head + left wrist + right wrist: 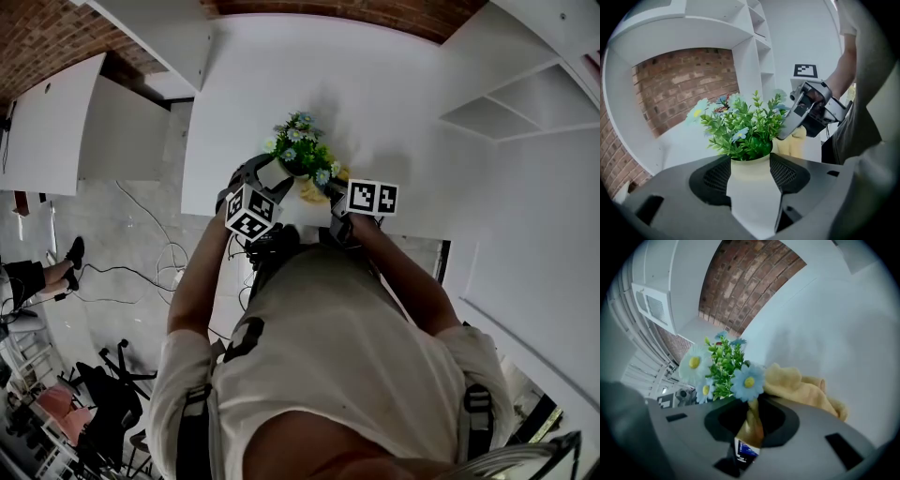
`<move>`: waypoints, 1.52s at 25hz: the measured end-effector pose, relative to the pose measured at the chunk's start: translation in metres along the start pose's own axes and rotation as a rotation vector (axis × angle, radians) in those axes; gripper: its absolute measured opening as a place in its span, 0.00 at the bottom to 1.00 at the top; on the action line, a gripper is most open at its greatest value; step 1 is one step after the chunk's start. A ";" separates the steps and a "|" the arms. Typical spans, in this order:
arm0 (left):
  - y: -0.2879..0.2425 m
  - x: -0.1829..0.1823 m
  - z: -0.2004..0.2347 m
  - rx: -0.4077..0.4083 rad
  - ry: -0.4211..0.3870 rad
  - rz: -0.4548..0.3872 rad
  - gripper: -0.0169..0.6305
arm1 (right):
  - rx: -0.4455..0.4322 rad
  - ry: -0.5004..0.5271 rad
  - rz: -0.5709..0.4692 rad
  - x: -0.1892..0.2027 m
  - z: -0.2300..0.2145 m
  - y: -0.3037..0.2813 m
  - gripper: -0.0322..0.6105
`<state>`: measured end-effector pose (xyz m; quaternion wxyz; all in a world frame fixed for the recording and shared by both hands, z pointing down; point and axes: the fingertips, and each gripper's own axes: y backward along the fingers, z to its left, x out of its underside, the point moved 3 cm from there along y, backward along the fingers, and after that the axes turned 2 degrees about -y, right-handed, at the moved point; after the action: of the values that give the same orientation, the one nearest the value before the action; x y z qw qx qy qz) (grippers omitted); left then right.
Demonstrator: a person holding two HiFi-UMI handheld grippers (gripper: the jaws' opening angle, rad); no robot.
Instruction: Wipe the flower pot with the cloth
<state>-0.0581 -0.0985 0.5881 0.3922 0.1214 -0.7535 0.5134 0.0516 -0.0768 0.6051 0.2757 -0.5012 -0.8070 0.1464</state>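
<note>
Flower pot (751, 197) sits clamped in left hand-held gripper (751, 169), right hand-held gripper (751, 420) pinching cloth (802, 389) beside it.

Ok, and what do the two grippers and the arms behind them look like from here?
The left gripper and the right gripper are grey and black plastic. Each carries a white cube printed with black square markers. Their jaws are broad grey shells with black mesh pads. The person wears a light short-sleeved shirt with dark straps over the shoulders.
</note>
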 end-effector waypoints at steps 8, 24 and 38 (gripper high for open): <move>-0.007 0.003 -0.024 0.033 0.005 -0.004 0.47 | -0.002 -0.013 -0.015 -0.001 0.002 -0.002 0.15; 0.000 0.001 -0.006 0.070 -0.190 0.036 0.48 | 0.032 -0.028 -0.017 -0.004 -0.008 -0.001 0.15; -0.019 -0.001 -0.011 -0.055 -0.248 0.080 0.45 | 0.033 -0.005 0.034 0.013 -0.002 -0.012 0.15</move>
<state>-0.0410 -0.0983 0.6020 0.2786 0.1429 -0.8142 0.4889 0.0394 -0.0707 0.6173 0.2797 -0.5098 -0.7966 0.1655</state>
